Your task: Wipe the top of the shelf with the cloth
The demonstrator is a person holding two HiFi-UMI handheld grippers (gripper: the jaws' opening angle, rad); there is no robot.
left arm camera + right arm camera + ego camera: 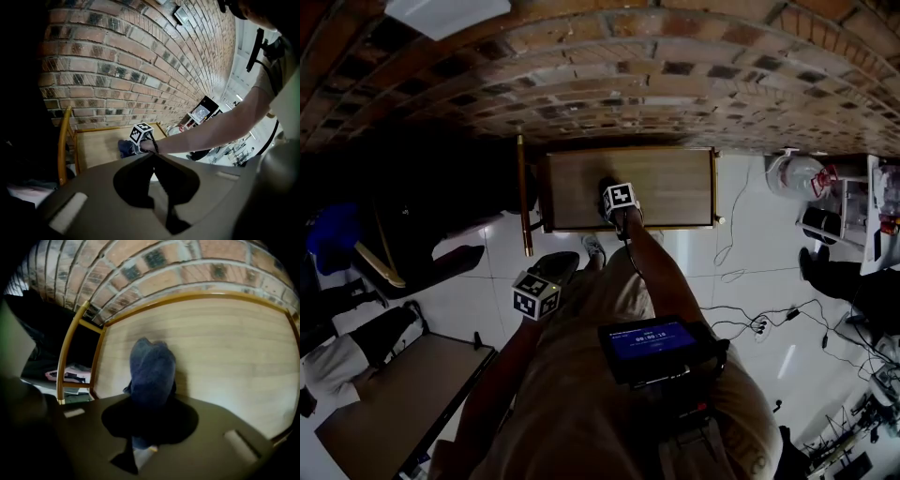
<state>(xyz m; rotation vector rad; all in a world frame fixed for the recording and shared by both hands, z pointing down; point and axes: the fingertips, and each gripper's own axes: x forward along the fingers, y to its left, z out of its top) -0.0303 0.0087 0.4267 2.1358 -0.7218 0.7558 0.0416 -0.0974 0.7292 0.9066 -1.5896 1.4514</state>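
Left: your left gripper (153,159) was held short of shelf top (101,146), jaws together on nothing. Centre: your right gripper (149,405) clamped dark blue cloth (152,369), wad pressed on shelf top, left of middle. Risks judged: narrow wad could leave unwiped strips toward right end; drag could pull cloth from jaws; raised rim (197,295) could snag it. Surface: pale wood grain, rail (523,197) at left end. Room: brick wall (187,273) behind, white tiled floor (750,253)
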